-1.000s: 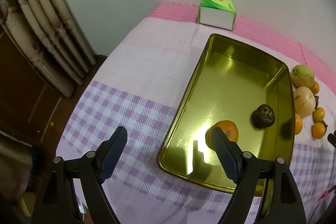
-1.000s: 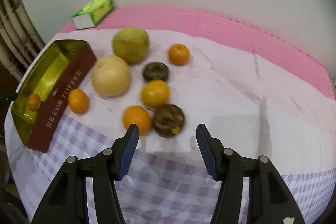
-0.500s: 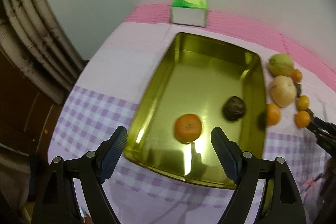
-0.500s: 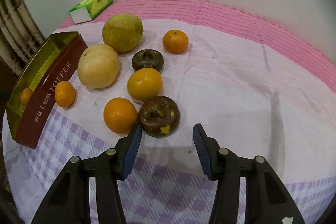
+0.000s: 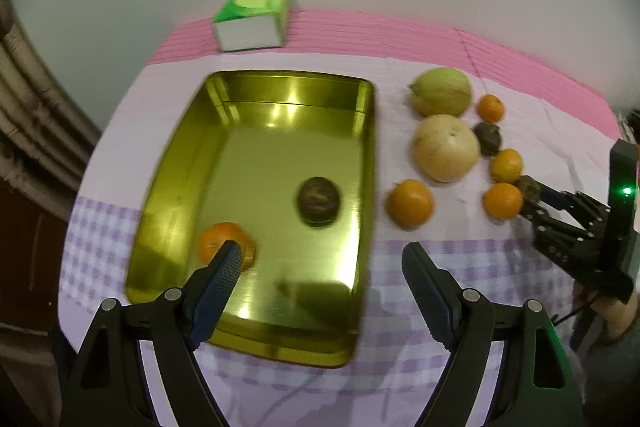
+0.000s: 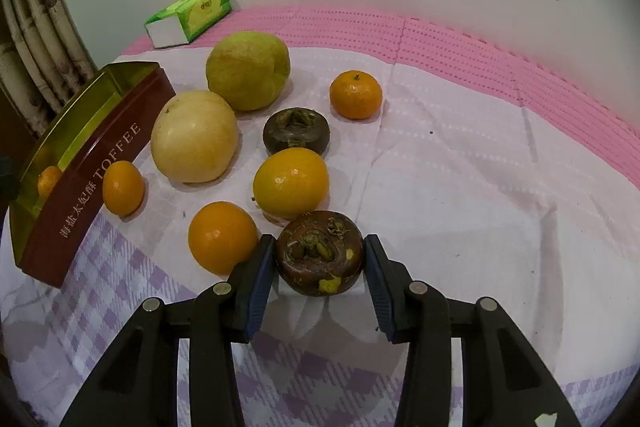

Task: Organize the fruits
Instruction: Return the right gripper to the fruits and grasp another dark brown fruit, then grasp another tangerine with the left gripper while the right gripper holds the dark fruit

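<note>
A gold tin tray (image 5: 360, 131) holds an orange (image 5: 218, 241) and a dark mangosteen (image 5: 319, 200). My left gripper (image 5: 320, 279) is open and empty above the tray's near right edge. To the right lie a green pomelo (image 5: 440, 91), a pale melon (image 5: 446, 149), several oranges and another mangosteen (image 5: 488, 138). My right gripper (image 6: 319, 261) has its pads against both sides of a brown mangosteen (image 6: 319, 257) on the cloth. An orange (image 6: 222, 237) sits just left of it and a yellow orange (image 6: 291, 183) behind.
A green tissue box (image 5: 254, 19) stands at the back of the table, near the wall. The tray's red side (image 6: 92, 179) reads TOFFEE. A small orange (image 6: 123, 188) lies against it. A curtain (image 6: 40, 39) hangs at the left.
My right gripper moved forward and closed from open around the nearest mangosteen. My left gripper swung right, from the tray's left side to its right edge, staying open.
</note>
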Motion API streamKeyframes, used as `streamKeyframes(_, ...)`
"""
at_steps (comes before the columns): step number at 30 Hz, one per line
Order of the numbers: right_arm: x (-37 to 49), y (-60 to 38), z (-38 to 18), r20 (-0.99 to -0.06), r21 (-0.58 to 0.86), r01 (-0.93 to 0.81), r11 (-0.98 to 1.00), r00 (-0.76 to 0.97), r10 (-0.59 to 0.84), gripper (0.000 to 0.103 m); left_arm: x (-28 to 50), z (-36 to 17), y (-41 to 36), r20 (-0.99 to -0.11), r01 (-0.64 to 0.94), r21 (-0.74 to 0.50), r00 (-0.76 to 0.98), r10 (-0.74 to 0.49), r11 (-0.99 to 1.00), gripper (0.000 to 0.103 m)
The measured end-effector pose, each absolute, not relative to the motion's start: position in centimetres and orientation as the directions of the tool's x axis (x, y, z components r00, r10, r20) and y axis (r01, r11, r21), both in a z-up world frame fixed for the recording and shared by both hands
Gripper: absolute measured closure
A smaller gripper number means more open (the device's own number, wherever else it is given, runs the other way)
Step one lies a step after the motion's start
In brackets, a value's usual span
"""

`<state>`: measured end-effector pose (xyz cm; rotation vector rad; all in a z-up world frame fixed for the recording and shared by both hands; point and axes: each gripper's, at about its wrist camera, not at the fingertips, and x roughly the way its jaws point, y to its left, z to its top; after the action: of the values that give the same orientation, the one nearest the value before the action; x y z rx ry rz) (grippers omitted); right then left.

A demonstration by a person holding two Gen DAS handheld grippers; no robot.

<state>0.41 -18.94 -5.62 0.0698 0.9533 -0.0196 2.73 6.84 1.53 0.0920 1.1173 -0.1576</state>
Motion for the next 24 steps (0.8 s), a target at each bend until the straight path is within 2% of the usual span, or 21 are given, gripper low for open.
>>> streamKeyframes(8,-0.9,-22.0,-5.7,-0.800,0.044,0.140,0.989,0.598,-0.050,0.062,3.5,1.3,2.6,-0.915,0.236,-0.043,0.380,-0.133,0.971,0.021)
streamKeyframes(13,-2.3,-24.8,-5.9,-0.783,0.041,0.204,0.978,0.615,-0.095,0.062,4.6,0.9,1.1,-0.931,0.227,-0.141,0.302,-0.207,0.964,0.021)
streamKeyframes(19,-3.2,-25.7,-6.1,-0.762,0.049,0.207,0.977,0.640,-0.097,0.061,6.8,0.5,1.0,-0.934,0.099,-0.274,0.211,-0.290,0.956,0.024)
streamKeyframes(24,-3.5,-25.7,-6.1,-0.754,0.048,0.203,0.978,0.649,-0.098,0.061,8.0,0.4,1.2,-0.946,0.011,-0.264,0.194,-0.261,0.964,0.036)
